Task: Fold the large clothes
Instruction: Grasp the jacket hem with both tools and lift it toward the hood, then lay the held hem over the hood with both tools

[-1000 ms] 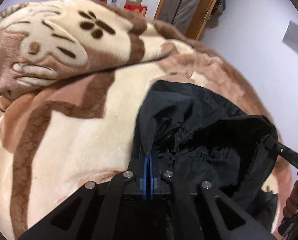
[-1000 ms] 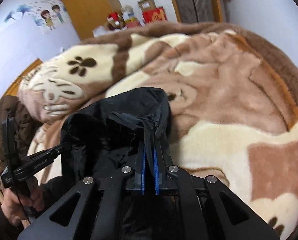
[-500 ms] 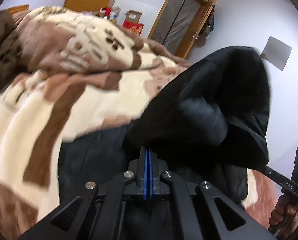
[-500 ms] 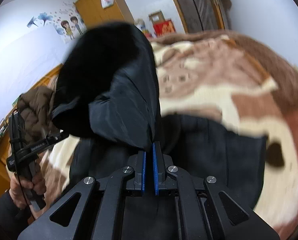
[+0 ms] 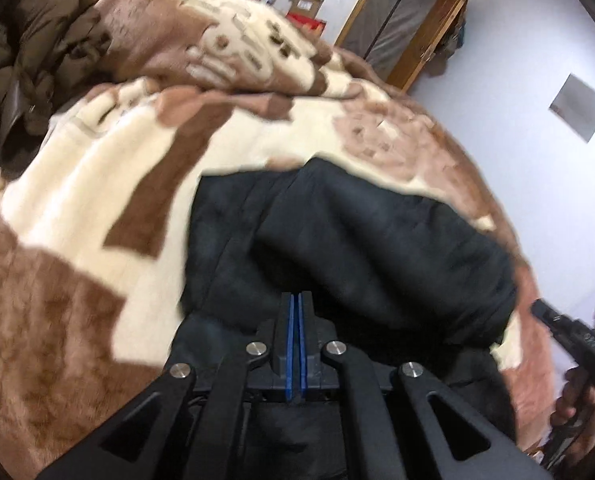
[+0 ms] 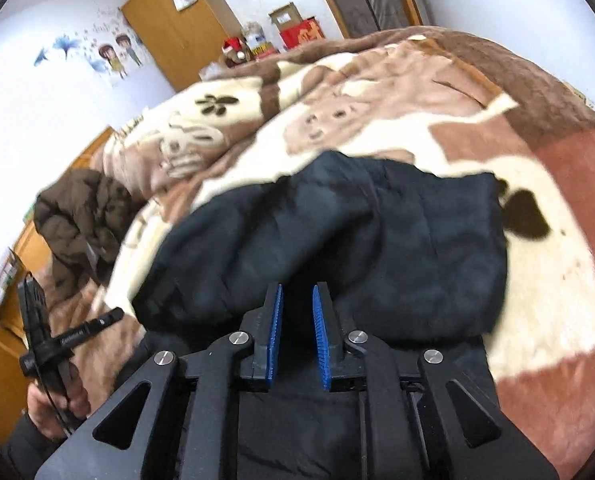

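Between the right gripper point(image 6: 297, 312) jaws, which are opening, black fabric shows behind the gap; pads clear of it. Left gripper point(image 5: 296, 312) closed, blue pads together; whether cloth is pinched, cannot tell. Black jacket point(image 6: 337, 248) lies on the bed, on the brown-and-cream blanket point(image 6: 417, 128), upper part folded over toward the grippers. Long axis runs across both views. Brown coat point(image 6: 81, 216) bunched at the blanket's left edge.
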`<state>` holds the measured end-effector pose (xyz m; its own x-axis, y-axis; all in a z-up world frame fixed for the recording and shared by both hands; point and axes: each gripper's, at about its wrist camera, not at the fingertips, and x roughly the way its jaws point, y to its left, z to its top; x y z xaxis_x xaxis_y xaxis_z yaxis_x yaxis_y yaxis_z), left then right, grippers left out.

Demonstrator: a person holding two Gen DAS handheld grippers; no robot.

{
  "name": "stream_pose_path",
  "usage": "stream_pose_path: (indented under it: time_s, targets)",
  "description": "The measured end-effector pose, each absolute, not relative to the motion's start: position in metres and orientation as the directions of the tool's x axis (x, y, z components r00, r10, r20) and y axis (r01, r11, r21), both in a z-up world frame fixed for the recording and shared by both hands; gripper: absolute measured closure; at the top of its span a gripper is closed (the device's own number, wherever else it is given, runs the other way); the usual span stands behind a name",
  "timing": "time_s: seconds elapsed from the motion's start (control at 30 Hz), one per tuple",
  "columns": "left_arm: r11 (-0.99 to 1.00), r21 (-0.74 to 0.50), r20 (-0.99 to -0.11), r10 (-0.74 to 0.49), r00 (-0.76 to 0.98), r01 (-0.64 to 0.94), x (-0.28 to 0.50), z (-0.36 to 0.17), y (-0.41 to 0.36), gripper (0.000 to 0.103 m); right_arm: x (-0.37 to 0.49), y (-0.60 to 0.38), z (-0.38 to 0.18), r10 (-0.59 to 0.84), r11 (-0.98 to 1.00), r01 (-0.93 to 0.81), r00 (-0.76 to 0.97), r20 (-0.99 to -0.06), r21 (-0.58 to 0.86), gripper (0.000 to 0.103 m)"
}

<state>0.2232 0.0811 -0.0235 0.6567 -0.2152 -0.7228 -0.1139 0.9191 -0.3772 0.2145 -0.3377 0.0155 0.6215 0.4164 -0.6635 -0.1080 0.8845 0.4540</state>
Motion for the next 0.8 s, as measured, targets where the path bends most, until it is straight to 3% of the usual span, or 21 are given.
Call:
stream_pose_path:
  time_s: [0.03, 0.1, 0.13, 0.23, 0.37, 0.4, 0.43, 0.47, 0.7, 0.8]
  targets:
    - [0.918, -0.383, -0.712, -0.223, 0.665, -0.102, 0.228, -0.017, 0.077, 0.100, 0.220, -0.338, 0.014, 0.450, 0.861, -0.103, 0.611, -0.652, 0.497, 0.079]
    - [0.916, -0.396, -0.690, -0.252, 0.678, -0.062, 0.239, -0.004, 0.066, 0.097, 0.234, -0.337, 0.010, 0.504, 0.814, -0.081, 0.589, -0.631, 0.575, 0.057]
    - [0.916, -0.400, -0.681, -0.269, 0.681, -0.039, 0.244, 0.001, 0.060, 0.091, 0.241, -0.335, 0.006, 0.529, 0.792, -0.071, 0.576, -0.623, 0.607, 0.055]
    - [0.915, -0.402, -0.669, -0.326, 0.668, 0.044, 0.266, 0.005, 0.035, 0.055, 0.259, -0.329, -0.010, 0.586, 0.738, -0.023, 0.518, -0.623, 0.675, 0.055]
    - [0.921, -0.378, -0.705, -0.352, 0.616, 0.093, 0.278, -0.015, 0.005, 0.054, 0.270, -0.319, -0.031, 0.611, 0.708, 0.040, 0.465, -0.640, 0.705, 0.056]
    - [0.921, -0.378, -0.715, -0.355, 0.602, 0.095, 0.277, -0.023, 0.001, 0.054, 0.268, -0.317, -0.032, 0.605, 0.714, 0.031, 0.474, -0.640, 0.699, 0.071]
    - [0.921, -0.378, -0.725, -0.357, 0.589, 0.093, 0.275, -0.031, -0.001, 0.054, 0.266, -0.314, -0.033, 0.590, 0.734, 0.020, 0.476, -0.652, 0.679, 0.094]
    - [0.920, -0.380, -0.732, -0.359, 0.578, 0.090, 0.272, -0.040, -0.003, 0.054, 0.263, -0.311, -0.036, 0.579, 0.747, 0.015, 0.478, -0.661, 0.664, 0.103]
    - [0.914, -0.405, -0.821, -0.359, 0.444, -0.011, 0.257, -0.114, 0.000, 0.051, 0.248, -0.305, -0.075, 0.512, 0.811, 0.057, 0.411, -0.754, 0.582, 0.103]
    - [0.908, -0.420, -0.808, -0.370, 0.459, -0.006, 0.249, -0.105, 0.003, 0.051, 0.240, -0.306, -0.057, 0.485, 0.838, 0.012, 0.444, -0.753, 0.546, 0.102]
